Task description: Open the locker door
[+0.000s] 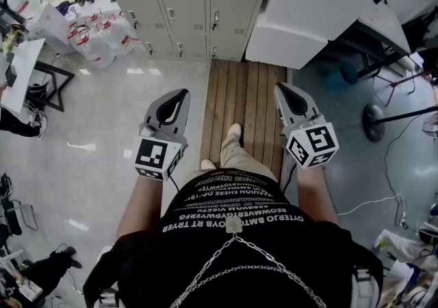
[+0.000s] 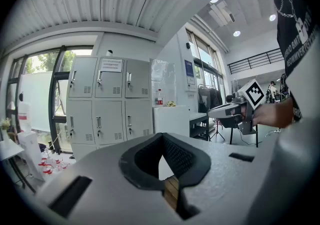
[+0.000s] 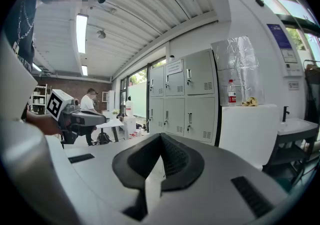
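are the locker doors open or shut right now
Shut. In the left gripper view every visible door of the lockers lies flush with its neighbours, and none stands ajar. The head view shows the same.

Bank of lockers [image 1: 185, 5]: uniform pale grey doors with small darker vent slots. The left gripper [image 1: 183, 94] and right gripper [image 1: 280, 87]: light grey shells, black textured pads, marker cubes [image 1: 311, 146] in black-and-white squares; shirt [image 1: 233, 231] black with white lettering. The floor [image 1: 102, 135]: glossy pale grey, with a brown wooden plank strip [image 1: 246, 108]; jugs [image 1: 96, 40] appear clear with red trim, though small.
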